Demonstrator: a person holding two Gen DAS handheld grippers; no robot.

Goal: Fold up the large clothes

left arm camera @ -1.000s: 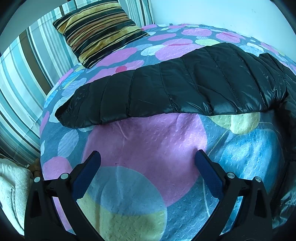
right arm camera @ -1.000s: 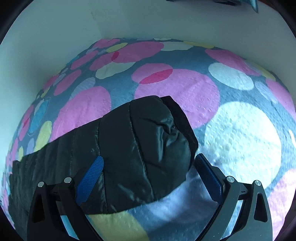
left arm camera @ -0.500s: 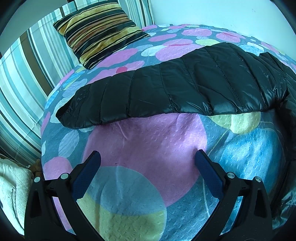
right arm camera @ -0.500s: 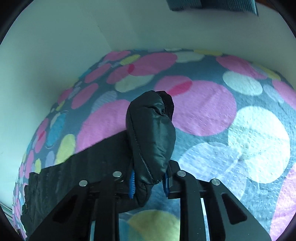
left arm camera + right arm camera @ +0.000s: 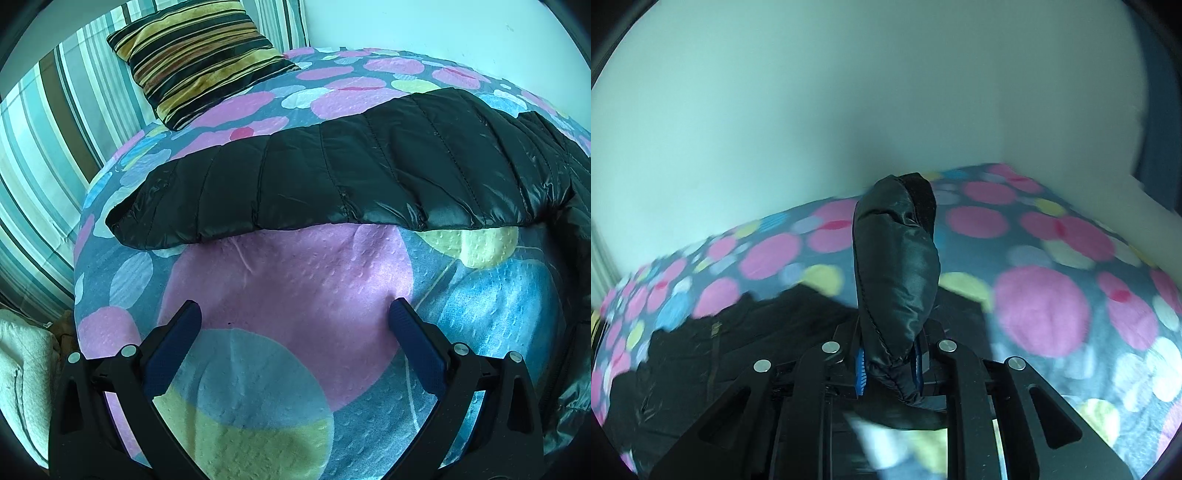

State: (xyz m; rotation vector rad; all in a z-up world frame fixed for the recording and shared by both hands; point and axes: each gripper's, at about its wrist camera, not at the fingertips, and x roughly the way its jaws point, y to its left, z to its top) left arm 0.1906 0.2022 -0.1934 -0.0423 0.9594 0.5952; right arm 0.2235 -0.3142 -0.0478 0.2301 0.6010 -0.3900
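A black quilted puffer jacket lies on a spotted bedspread. In the left wrist view one long sleeve stretches flat across the bed, and my left gripper hovers open above the bare spread in front of it, holding nothing. In the right wrist view my right gripper has its jaws closing on the other sleeve's cuff end. Both blue pads press on it, and the cuff stands up between them, lifted off the bed. The jacket body lies below and to the left, blurred.
A striped brown and yellow cushion rests at the head of the bed against striped teal bedding. A white wall runs along the far side. Pale folded fabric sits off the bed's lower left edge.
My right gripper went from open around the sleeve end to clamped on it, then lifted and swung it up over the jacket. The left gripper stayed still.
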